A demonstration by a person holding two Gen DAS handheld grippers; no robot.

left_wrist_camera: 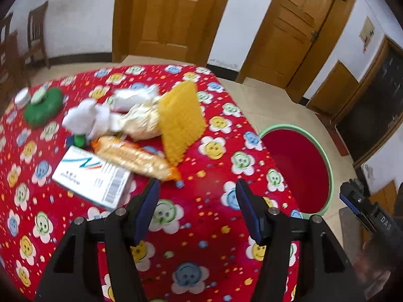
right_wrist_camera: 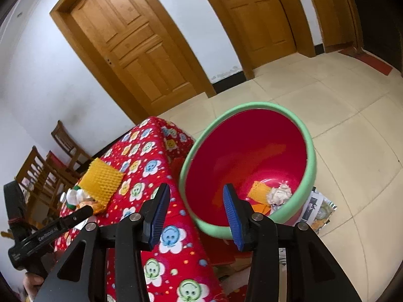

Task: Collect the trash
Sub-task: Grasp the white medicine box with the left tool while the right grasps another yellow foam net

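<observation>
**Red cloth, red bin: trash inventory, partly sorted**

Red flowered tablecloth [left_wrist_camera: 201,226] covers the table; we list what lies on it, w/ limits noted.

1. White carton [left_wrist_camera: 93,176], barcode end toward us, print too blurred to read.
2. Orange snack wrapper [left_wrist_camera: 136,158], lying against the carton's far side.
3. Yellow ridged pad [left_wrist_camera: 182,120], tilted up on edge, leaning on a crinkled pale foil bag [left_wrist_camera: 143,123].
4. White crumpled tissue [left_wrist_camera: 87,118], partly over a small green cap [left_wrist_camera: 80,140]; what's under it we can't make out.
5. White plastic bag [left_wrist_camera: 133,97] behind the pile, smeared by blur.
6. Green lid-like item [left_wrist_camera: 44,109] w/ two small pale round things beside it at the far left corner; can't tell what they are.

Bin [right_wrist_camera: 312,156]: red inside, green rim, on the floor touching the table's corner. Inside, a crumpled paper ball [right_wrist_camera: 279,193] and an orange ridged piece [right_wrist_camera: 259,191]; the near wall hides part of the bottom. Printed paper under the bin, mostly covered.

Left gripper [left_wrist_camera: 197,188]: over the cloth just short of the pile, jaws apart, nothing between them.

Right gripper [right_wrist_camera: 196,193]: above the bin's near rim, jaws opening, empty. In the left wrist view only its tip shows, cut off at the right edge.
</observation>
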